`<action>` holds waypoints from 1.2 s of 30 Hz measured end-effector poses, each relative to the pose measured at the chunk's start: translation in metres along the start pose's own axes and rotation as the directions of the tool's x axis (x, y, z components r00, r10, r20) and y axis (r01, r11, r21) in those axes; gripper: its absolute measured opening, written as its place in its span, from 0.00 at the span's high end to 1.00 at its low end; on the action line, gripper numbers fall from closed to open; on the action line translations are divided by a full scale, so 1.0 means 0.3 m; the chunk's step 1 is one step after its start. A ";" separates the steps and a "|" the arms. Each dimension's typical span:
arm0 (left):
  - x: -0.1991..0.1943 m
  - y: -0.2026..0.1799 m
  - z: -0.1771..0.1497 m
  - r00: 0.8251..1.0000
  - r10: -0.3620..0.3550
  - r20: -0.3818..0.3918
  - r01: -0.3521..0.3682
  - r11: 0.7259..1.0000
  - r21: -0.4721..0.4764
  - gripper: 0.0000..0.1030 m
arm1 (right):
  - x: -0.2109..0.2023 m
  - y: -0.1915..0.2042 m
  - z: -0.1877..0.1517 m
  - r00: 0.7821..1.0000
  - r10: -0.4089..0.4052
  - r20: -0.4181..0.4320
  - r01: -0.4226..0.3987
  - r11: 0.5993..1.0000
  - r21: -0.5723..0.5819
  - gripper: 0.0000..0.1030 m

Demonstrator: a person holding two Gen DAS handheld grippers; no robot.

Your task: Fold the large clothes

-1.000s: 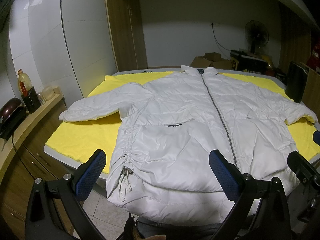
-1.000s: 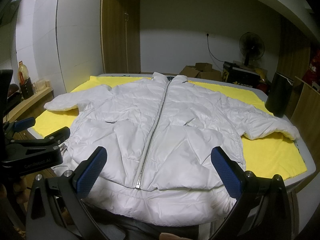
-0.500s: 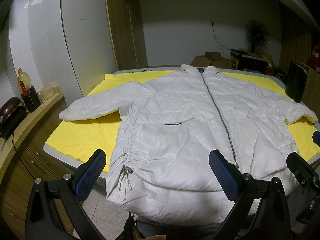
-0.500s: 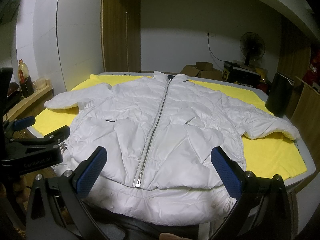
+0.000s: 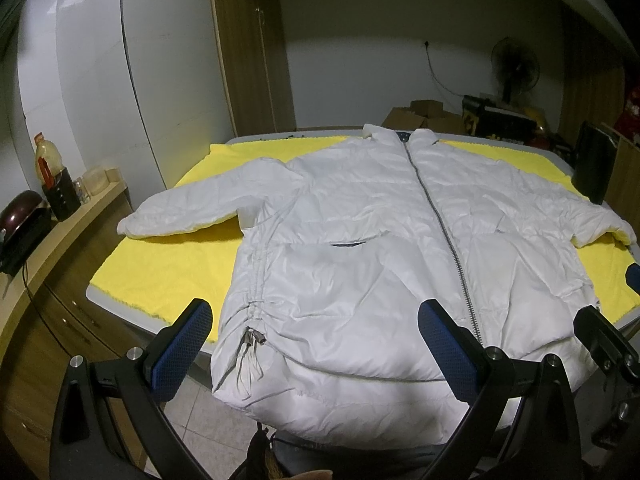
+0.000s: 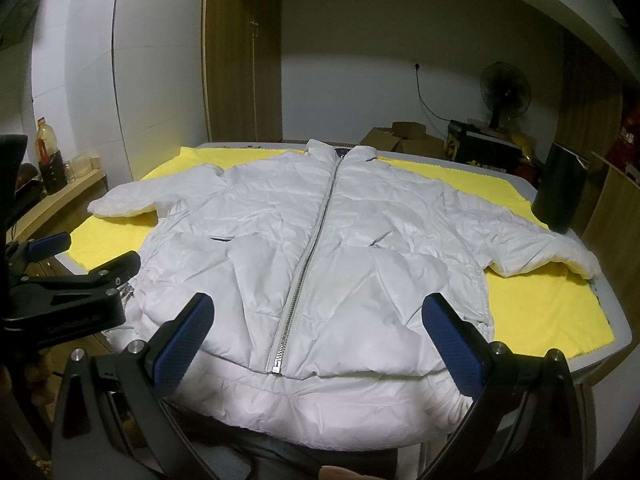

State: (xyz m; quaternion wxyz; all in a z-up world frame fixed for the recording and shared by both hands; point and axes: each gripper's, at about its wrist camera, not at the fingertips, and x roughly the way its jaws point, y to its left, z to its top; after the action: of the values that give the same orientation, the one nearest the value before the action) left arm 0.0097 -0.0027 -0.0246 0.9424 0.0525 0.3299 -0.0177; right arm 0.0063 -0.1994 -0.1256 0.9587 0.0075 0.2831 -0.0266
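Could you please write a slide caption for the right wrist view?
Open right tool hovers at the hem of a zipped white puffer jacket spread flat on a yellow cloth.

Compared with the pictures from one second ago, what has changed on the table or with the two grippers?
Nothing has visibly changed. The white jacket lies spread flat and zipped on the yellow cloth as before, both sleeves out to the sides. The left hand-held gripper and the right hand-held gripper remain open above the hem, holding nothing.

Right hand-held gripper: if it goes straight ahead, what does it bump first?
Probably the jacket; the open right hand-held gripper points at its zipped front. Depth is unclear.
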 end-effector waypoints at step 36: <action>0.930 0.995 0.067 0.880 -0.447 0.158 0.329 0.335 -0.883 0.00 | 0.203 0.076 -0.060 0.963 0.176 -0.205 -0.182 0.983 -0.011 0.00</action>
State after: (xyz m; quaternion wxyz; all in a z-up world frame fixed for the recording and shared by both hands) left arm 0.2608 0.2921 -0.1569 0.7729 -0.5295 0.3439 -0.0627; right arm 0.0487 -0.1791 -0.1739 0.9233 0.0213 0.3780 0.0651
